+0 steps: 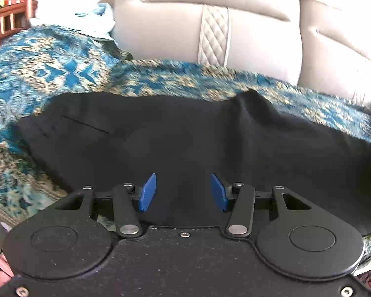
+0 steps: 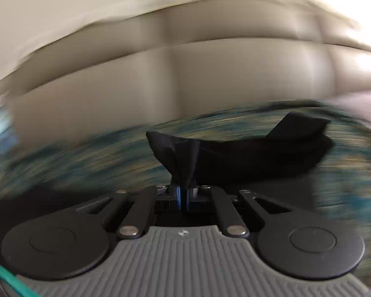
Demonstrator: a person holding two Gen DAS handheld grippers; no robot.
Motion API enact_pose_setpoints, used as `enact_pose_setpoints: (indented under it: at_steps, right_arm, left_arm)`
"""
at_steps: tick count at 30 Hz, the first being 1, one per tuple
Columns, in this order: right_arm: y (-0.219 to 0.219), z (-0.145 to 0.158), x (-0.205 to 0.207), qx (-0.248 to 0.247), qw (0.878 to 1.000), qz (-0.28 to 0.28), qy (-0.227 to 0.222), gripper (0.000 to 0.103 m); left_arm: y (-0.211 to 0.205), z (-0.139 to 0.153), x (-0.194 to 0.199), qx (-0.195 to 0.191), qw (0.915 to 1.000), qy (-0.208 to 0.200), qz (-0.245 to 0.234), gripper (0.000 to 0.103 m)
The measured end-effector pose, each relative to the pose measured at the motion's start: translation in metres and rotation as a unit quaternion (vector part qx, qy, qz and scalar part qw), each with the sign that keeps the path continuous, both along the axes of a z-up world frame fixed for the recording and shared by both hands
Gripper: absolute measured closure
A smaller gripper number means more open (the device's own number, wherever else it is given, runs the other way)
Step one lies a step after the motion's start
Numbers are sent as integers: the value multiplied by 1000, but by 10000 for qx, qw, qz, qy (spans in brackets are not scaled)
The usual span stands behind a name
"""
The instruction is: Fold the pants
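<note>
Black pants (image 1: pixel 185 136) lie spread across a teal and gold patterned cover (image 1: pixel 49 69) in the left wrist view. My left gripper (image 1: pixel 183 191) is open, its blue pads (image 1: pixel 148 193) apart just above the pants, holding nothing. In the right wrist view my right gripper (image 2: pixel 184 194) is shut on a bunched piece of the black pants (image 2: pixel 183 158), lifting it off the cover; the rest of the cloth (image 2: pixel 272 153) trails to the right. This view is motion-blurred.
A beige padded sofa back (image 1: pixel 210 24) with a quilted strip rises behind the cover. Wooden furniture (image 1: pixel 12 12) stands at the far left. The patterned cover (image 2: pixel 86 160) also fills the right wrist view, with the beige back (image 2: pixel 160 74) behind.
</note>
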State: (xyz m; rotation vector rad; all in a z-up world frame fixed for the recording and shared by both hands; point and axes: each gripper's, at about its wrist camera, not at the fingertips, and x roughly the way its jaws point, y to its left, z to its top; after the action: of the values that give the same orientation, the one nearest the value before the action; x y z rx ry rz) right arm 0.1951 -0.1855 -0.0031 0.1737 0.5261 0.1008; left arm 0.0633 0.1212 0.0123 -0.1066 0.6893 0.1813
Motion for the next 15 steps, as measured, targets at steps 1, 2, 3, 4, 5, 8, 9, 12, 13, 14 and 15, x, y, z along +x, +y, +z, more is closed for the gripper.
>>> enact_pose_setpoints:
  at_steps: [1,2,3,4,5,8,9,12,13,14,15]
  right_arm:
    - [34,-6,-2,-94,9988,478,44,97]
    - [64,-14,-6,-234,9960,854,95,96]
    - [90,-23,-11,-376,9923,1169,174,96]
    - [112,-32,-17,-454,9882,1438,267,96]
    - [127,-39,-23,-488,9846,1645,335,96]
    - [155,-47,-43,-811,9769,1972,170,92]
    - [161,-48,-48,-963,9744,2030,103,89]
    - [159,-47,-55,-960,9687,2290,31,73]
    - [156,-46,-58,-903,9659,2427,38,52]
    - [155,-46,-60,-906,9635,2519,45,43]
    - [153,-46,-64,-916,9598,2654,52,41]
  left_arm:
    - [5,2,-3,-10,10000,-19,35,56]
    - [10,3,-7,-21,10000,-31,66,56]
    - [15,4,-10,-37,9999,-34,94,56]
    - [20,3,-13,-60,9999,-33,121,56]
    - [24,2,-16,-85,9999,-29,140,56]
    - [34,-4,-22,-181,9996,7,198,56]
    - [36,-6,-23,-242,9995,18,211,56]
    - [39,-9,-22,-427,9989,8,209,56]
    - [38,-9,-23,-469,9987,-21,185,56]
    - [37,-7,-22,-502,9986,-60,145,56]
    - [35,-6,-21,-523,9985,-94,98,56]
